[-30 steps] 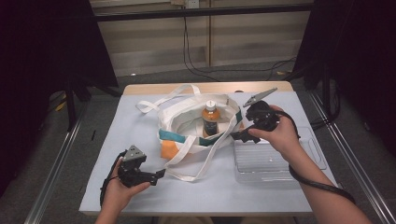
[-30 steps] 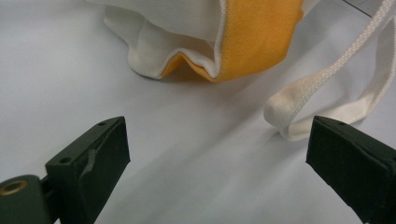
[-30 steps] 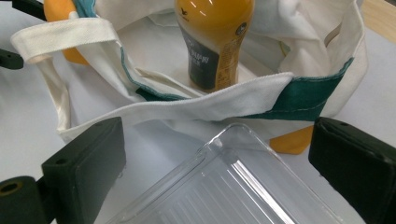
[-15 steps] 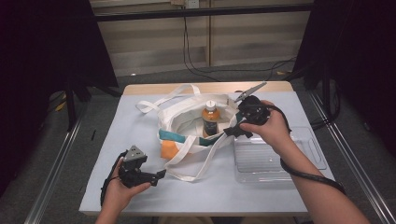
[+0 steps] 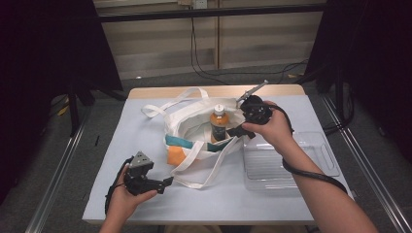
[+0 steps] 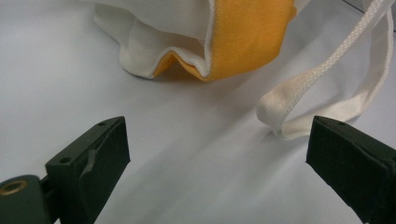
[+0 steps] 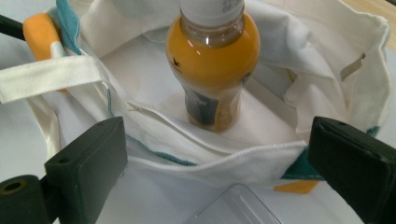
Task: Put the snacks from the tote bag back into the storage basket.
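High view: a cream tote bag (image 5: 194,131) with orange and teal patches lies open mid-desk (image 5: 145,204), an orange-drink bottle (image 5: 218,124) upright inside. Left gripper view: left tongs (image 6: 217,154) gape wide, empty. Right gripper view: right tongs (image 7: 217,158) gape wide, empty, facing the bottle.

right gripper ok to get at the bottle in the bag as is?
Probably yes. The right gripper is at the bag's open mouth with its jaws wide apart, and the bottle stands upright dead ahead. Only the bag's near rim lies low between them; coming in over it looks workable.
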Available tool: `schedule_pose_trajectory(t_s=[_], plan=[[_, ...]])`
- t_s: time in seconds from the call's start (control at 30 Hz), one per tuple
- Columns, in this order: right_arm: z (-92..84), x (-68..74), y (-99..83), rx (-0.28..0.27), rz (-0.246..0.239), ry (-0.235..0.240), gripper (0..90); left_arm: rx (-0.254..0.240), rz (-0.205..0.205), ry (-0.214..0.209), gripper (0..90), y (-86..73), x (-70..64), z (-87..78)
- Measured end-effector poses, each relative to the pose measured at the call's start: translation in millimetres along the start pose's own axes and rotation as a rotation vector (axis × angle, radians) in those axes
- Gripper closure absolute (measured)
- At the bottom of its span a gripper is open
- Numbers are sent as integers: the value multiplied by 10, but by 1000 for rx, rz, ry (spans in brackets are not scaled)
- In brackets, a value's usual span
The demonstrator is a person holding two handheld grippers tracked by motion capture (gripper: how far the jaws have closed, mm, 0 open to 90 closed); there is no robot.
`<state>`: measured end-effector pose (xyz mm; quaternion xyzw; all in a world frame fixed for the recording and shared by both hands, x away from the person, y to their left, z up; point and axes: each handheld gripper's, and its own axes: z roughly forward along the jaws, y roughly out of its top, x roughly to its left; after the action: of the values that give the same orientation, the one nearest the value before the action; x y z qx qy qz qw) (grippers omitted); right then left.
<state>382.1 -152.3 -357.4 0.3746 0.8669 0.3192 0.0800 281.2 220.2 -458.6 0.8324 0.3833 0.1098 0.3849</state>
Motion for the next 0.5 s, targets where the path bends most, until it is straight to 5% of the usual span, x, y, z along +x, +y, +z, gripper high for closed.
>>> schedule_pose_trajectory(t_s=[0.5], plan=[[187,53,153,34,-15,-16,69,12,19,-5,58,3,-5,7]])
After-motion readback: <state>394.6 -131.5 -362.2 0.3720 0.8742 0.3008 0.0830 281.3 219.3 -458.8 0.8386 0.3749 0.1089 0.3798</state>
